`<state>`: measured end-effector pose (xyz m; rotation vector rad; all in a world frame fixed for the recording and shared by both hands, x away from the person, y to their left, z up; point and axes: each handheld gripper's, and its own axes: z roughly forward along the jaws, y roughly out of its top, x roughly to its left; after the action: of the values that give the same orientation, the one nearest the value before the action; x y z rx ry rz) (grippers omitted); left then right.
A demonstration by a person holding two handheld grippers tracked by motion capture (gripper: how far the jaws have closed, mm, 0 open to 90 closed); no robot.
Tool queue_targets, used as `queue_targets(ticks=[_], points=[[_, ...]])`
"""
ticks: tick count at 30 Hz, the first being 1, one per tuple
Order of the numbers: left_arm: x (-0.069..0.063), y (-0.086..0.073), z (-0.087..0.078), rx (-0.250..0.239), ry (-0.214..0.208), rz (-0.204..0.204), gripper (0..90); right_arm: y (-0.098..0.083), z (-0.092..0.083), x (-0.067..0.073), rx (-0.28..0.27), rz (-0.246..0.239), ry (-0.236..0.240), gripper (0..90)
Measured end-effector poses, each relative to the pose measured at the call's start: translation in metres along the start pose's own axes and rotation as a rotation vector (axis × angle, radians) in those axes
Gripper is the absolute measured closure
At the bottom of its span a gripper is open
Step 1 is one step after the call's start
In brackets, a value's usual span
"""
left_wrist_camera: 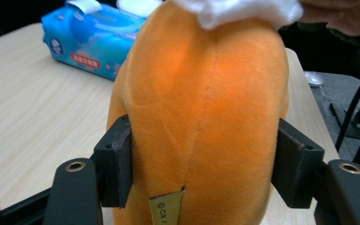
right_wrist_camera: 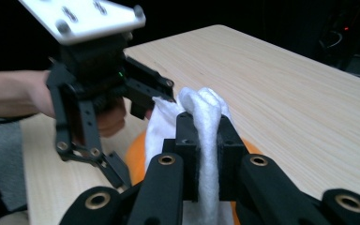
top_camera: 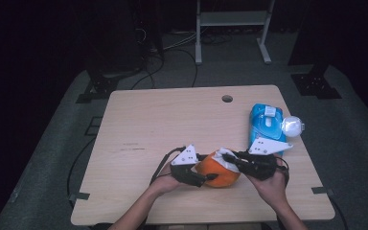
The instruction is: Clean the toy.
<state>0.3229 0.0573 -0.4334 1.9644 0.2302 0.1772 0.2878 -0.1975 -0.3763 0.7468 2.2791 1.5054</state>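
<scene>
An orange plush toy (top_camera: pixel 220 175) lies near the front edge of the wooden table (top_camera: pixel 172 120). My left gripper (top_camera: pixel 206 178) reaches in from the toy's left. In the left gripper view its black pads (left_wrist_camera: pixel 119 161) press on both flanks of the plush (left_wrist_camera: pixel 201 103), above a small tan label (left_wrist_camera: pixel 165 208). My right gripper (top_camera: pixel 230 158) comes from the right and holds a white wipe (top_camera: pixel 226 155) against the toy's top. In the right gripper view its jaws (right_wrist_camera: pixel 205 136) are shut on the folded white wipe (right_wrist_camera: pixel 206 105), with orange plush (right_wrist_camera: pixel 136 154) just beneath.
A blue pack of wet wipes (top_camera: pixel 266 122) lies at the table's right side, with a white round object (top_camera: pixel 292 127) beside it at the edge. A cable hole (top_camera: pixel 227 98) sits near the far edge. Bare tabletop stretches to the left and behind.
</scene>
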Motion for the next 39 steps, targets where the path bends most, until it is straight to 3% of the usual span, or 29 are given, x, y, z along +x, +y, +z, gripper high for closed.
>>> queue_targets(ticks=[2, 3, 4, 8, 13, 18, 19, 20, 21, 24, 25, 28, 32, 35, 38, 39], points=[[0.002, 0.005, -0.008, -0.024, 0.007, -0.012, 35.2, -0.003, -0.001, -0.006, 0.0, 0.016, -0.02, 82.4], [0.002, 0.009, -0.013, -0.03, 0.011, -0.018, 35.2, -0.009, -0.002, -0.015, -0.009, 0.073, -0.016, 82.4], [0.002, 0.01, -0.015, -0.032, 0.014, -0.012, 35.2, -0.011, -0.002, -0.018, -0.009, 0.084, -0.014, 82.4], [0.003, 0.008, -0.016, 0.006, 0.022, -0.015, 35.2, -0.019, 0.005, -0.024, 0.019, 0.12, -0.008, 82.4], [0.002, 0.006, -0.011, 0.046, 0.027, -0.009, 34.0, -0.018, 0.01, -0.016, 0.044, 0.096, -0.013, 82.7], [-0.002, 0.007, -0.006, 0.053, 0.028, -0.001, 32.5, -0.009, 0.009, -0.007, 0.004, 0.084, 0.046, 82.7], [-0.004, 0.009, -0.003, 0.063, 0.033, 0.007, 31.7, -0.005, 0.011, 0.001, 0.007, 0.053, 0.066, 82.7], [-0.004, 0.009, -0.003, 0.063, 0.033, 0.007, 29.9, -0.005, 0.011, 0.001, 0.007, 0.053, 0.066, 82.7], [-0.004, 0.009, -0.002, 0.067, 0.036, 0.008, 27.5, -0.003, 0.015, 0.007, 0.029, 0.023, 0.054, 82.7], [-0.002, 0.008, -0.002, 0.076, 0.029, 0.006, 19.0, -0.006, 0.017, 0.003, 0.045, 0.029, 0.039, 82.6], [0.001, 0.007, -0.003, 0.06, 0.016, -0.003, 17.0, -0.011, 0.017, -0.002, 0.051, 0.06, 0.036, 82.6], [0.005, 0.005, -0.004, 0.055, 0.005, -0.017, 11.4, -0.015, 0.015, -0.008, 0.058, 0.07, 0.02, 82.5], [0.01, -0.001, -0.005, 0.054, 0.006, -0.036, 7.7, -0.019, 0.013, -0.015, 0.063, 0.093, 0.003, 82.4], [0.019, -0.011, -0.002, 0.055, -0.021, -0.087, 4.7, -0.023, 0.011, -0.022, 0.068, 0.121, 0.0, 82.3], [0.02, -0.016, 0.0, 0.077, -0.035, -0.086, 3.2, -0.025, 0.01, -0.027, 0.071, 0.131, -0.009, 82.3], [0.022, -0.023, 0.005, 0.096, -0.047, -0.103, 3.1, -0.027, 0.009, -0.031, 0.075, 0.151, -0.012, 82.1]])
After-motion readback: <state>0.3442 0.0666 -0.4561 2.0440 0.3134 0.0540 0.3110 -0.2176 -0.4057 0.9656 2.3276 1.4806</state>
